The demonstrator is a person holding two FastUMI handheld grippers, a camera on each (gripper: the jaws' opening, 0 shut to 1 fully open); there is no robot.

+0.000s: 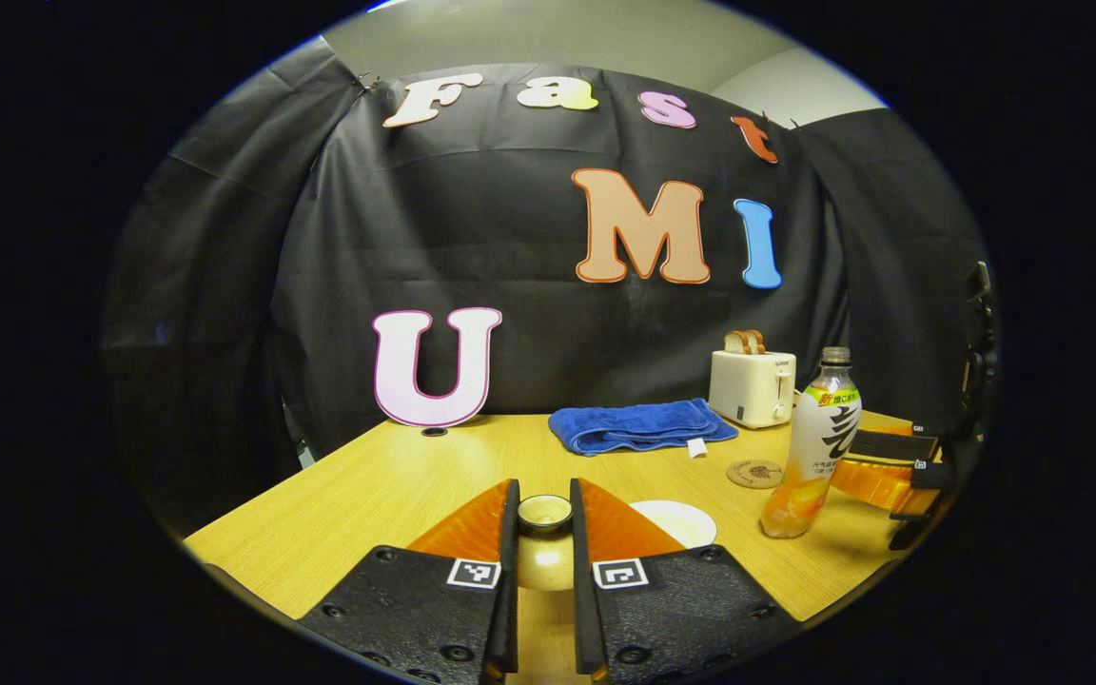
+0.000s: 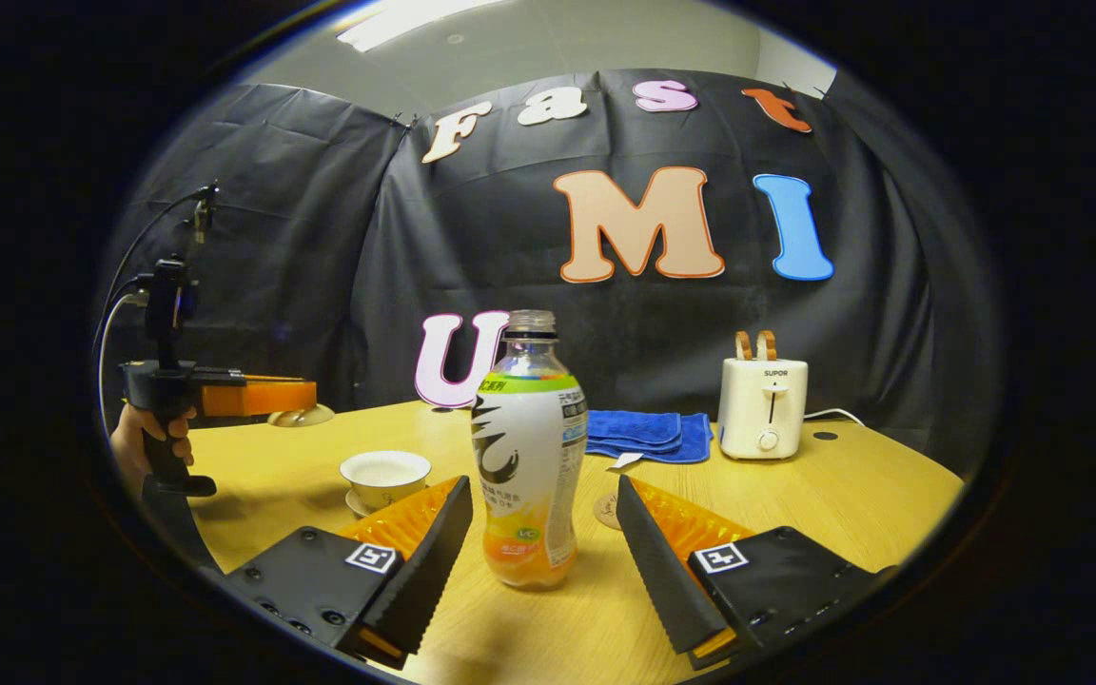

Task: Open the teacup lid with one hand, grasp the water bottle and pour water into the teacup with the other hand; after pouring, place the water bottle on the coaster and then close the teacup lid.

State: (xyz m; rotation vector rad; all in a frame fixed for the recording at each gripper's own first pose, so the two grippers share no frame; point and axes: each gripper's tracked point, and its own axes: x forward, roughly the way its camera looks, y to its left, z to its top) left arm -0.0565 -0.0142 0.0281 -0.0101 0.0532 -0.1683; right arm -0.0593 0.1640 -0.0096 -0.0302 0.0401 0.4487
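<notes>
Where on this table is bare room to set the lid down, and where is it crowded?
Free: the wood left of the towel, toward the table edge, and the stretch right of the toaster. Crowded: the middle, where cup, bottle and coaster sit close, with the open right claw around the bottle. The left claw holds the lid.

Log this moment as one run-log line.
lid: lifted off teacup, held in left tongs | right tongs: open around standing bottle | coaster: bare | pouring: not started
</notes>
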